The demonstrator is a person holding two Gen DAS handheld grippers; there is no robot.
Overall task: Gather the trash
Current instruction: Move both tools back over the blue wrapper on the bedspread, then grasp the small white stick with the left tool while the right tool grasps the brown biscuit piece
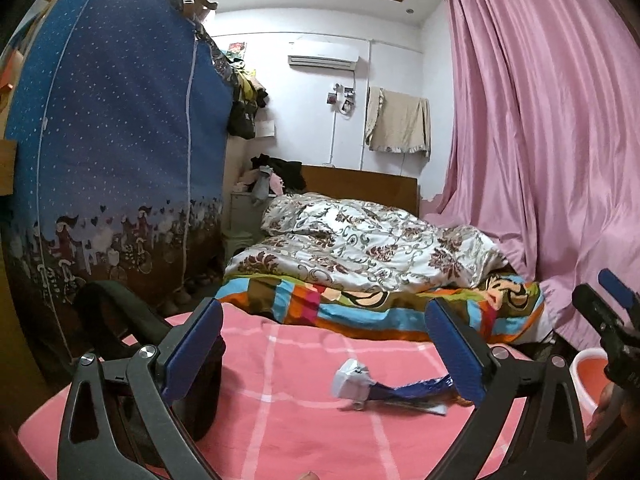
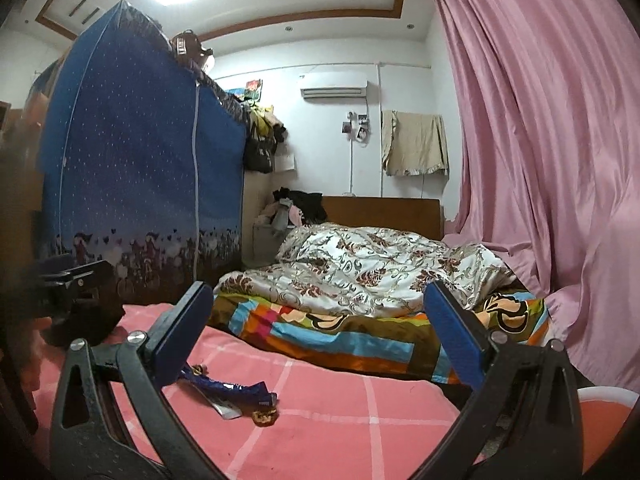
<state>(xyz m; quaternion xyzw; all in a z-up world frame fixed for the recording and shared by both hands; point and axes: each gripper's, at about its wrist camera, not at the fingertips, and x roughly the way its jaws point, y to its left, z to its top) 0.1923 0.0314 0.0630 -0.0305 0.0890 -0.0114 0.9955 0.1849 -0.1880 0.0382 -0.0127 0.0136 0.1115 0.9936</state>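
Note:
On the pink checked cloth (image 1: 304, 432) lies a crumpled white packet (image 1: 351, 381) joined to a twisted blue wrapper (image 1: 416, 387). My left gripper (image 1: 324, 352) is open and empty, its blue pads on either side of this trash, just short of it. In the right wrist view the blue wrapper (image 2: 236, 390) lies beside a small brown scrap (image 2: 265, 417), low left between the fingers. My right gripper (image 2: 316, 336) is open and empty above the cloth (image 2: 340, 432); it shows at the right edge of the left wrist view (image 1: 608, 312).
A dark cylindrical container (image 1: 204, 392) stands left of the trash, behind my left finger. A pink basin (image 1: 588, 376) sits low at the right. A bed with a floral quilt (image 1: 376, 248) lies beyond. A blue fabric wardrobe (image 1: 116, 152) stands left, pink curtains (image 1: 540, 140) right.

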